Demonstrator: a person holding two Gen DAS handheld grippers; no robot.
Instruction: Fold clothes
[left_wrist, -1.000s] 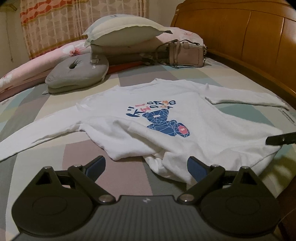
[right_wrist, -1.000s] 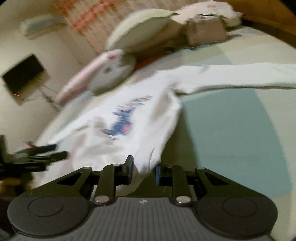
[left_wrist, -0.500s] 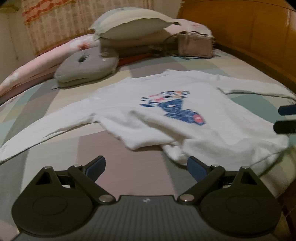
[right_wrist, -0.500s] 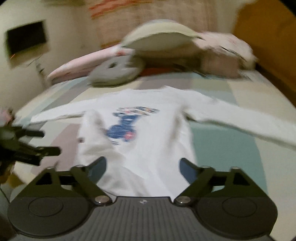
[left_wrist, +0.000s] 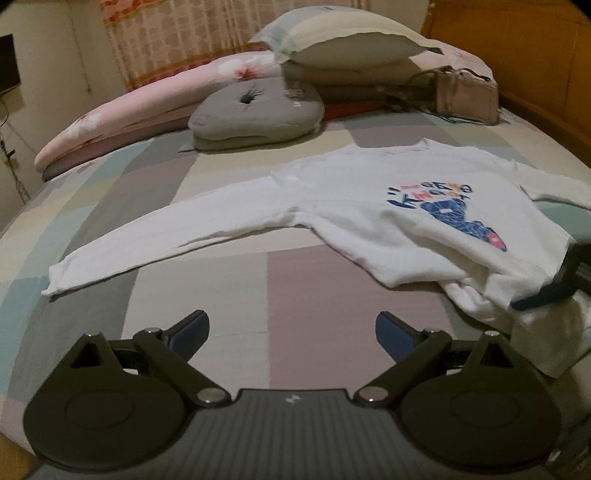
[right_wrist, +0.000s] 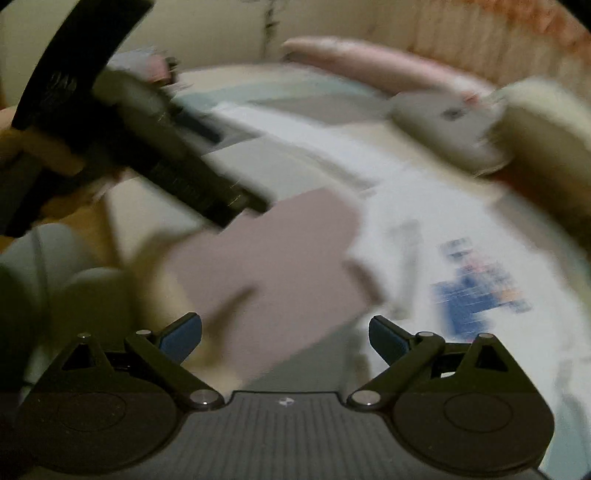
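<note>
A white long-sleeved sweater (left_wrist: 388, 221) with a blue print lies face up on the bed. Its left sleeve (left_wrist: 166, 236) is stretched out and its lower hem is rumpled at the right. My left gripper (left_wrist: 291, 328) hovers open over bare sheet, left of the hem and below the sleeve, holding nothing. My right gripper (right_wrist: 284, 332) has its jaws opening wide, with nothing between them, over the mauve patch beside the blurred sweater (right_wrist: 443, 240). One of its fingers (left_wrist: 554, 288) crosses the hem at the right edge of the left wrist view. The left gripper's body (right_wrist: 147, 140) shows upper left in the right wrist view.
The patchwork sheet (left_wrist: 184, 295) covers the bed. At the far end lie a grey round cushion (left_wrist: 255, 114), a pink floral bolster (left_wrist: 147, 103), stacked pillows (left_wrist: 343, 40) and a beige handbag (left_wrist: 461, 96). A wooden headboard (left_wrist: 517, 44) rises at the right.
My right gripper let go of the sweater's hem, opened wide and swung left while rolling. My left gripper shifted left, so the sweater now sits to its right.
</note>
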